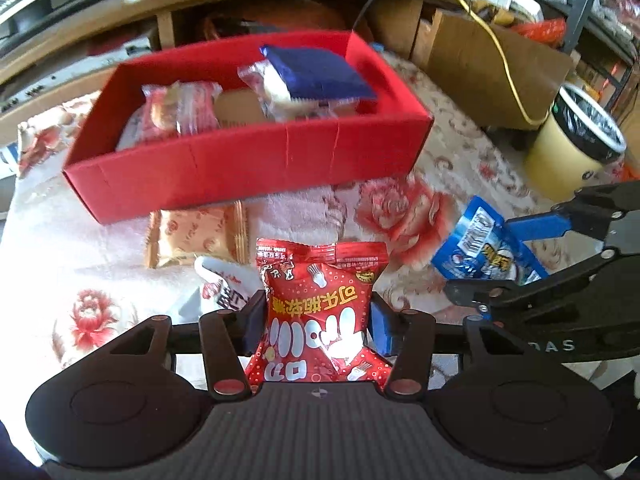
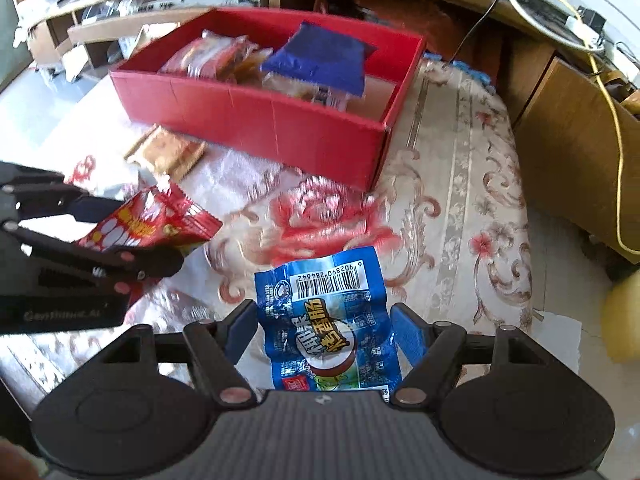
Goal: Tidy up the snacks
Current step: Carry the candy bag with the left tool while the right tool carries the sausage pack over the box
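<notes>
My left gripper [image 1: 318,316] is shut on a red snack packet [image 1: 320,312], held above the flowered cloth in front of the red box [image 1: 248,160]; the packet also shows in the right wrist view [image 2: 152,224]. My right gripper [image 2: 324,328] is shut on a blue snack packet [image 2: 328,320], seen at the right of the left wrist view [image 1: 488,248]. The red box [image 2: 256,120] holds a dark blue packet [image 1: 320,72], a clear-wrapped pastry [image 1: 276,96] and a red-wrapped snack [image 1: 180,108].
A golden packet [image 1: 196,236] lies on the cloth just in front of the box, and a white-red packet [image 1: 224,284] lies beside my left fingers. A yellow bin [image 1: 572,148] stands off the right side. Wooden shelves [image 1: 280,4] and a cardboard box [image 1: 492,68] lie behind.
</notes>
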Available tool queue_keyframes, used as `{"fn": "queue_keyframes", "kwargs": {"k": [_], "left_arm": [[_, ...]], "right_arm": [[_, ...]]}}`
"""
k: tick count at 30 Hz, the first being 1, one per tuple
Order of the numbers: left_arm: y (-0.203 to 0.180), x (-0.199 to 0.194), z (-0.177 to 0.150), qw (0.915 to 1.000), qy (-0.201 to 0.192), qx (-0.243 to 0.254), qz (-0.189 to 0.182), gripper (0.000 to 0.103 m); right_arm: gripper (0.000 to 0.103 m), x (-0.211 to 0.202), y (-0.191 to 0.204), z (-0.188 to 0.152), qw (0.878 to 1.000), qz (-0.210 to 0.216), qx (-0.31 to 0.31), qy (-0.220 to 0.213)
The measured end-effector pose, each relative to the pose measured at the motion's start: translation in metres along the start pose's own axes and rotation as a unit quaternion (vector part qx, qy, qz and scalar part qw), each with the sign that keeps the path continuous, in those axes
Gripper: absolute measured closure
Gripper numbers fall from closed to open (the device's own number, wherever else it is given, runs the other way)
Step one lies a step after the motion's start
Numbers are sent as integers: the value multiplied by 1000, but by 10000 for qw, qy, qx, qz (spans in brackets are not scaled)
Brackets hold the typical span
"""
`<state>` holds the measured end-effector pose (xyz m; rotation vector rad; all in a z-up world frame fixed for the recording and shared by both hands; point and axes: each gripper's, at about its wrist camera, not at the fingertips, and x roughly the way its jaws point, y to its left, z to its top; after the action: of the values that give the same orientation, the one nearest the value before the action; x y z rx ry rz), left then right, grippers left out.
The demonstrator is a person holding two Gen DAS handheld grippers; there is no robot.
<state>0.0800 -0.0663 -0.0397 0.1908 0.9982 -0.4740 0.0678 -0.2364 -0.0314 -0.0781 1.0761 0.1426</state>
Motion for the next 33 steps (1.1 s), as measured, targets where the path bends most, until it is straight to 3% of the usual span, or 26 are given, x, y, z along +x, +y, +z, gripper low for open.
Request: {"fn": "queue_keyframes", "kwargs": {"k": [19,33], "left_arm": [[27,-29,47,9945,-873,-526,227,44],[45,-24,93,9904,-1211,-575,351,45]], "right_arm": [[34,-24,0,59,9949,7,602,-809],[34,-17,-12,108,9885,-16,958,-1168]]}}
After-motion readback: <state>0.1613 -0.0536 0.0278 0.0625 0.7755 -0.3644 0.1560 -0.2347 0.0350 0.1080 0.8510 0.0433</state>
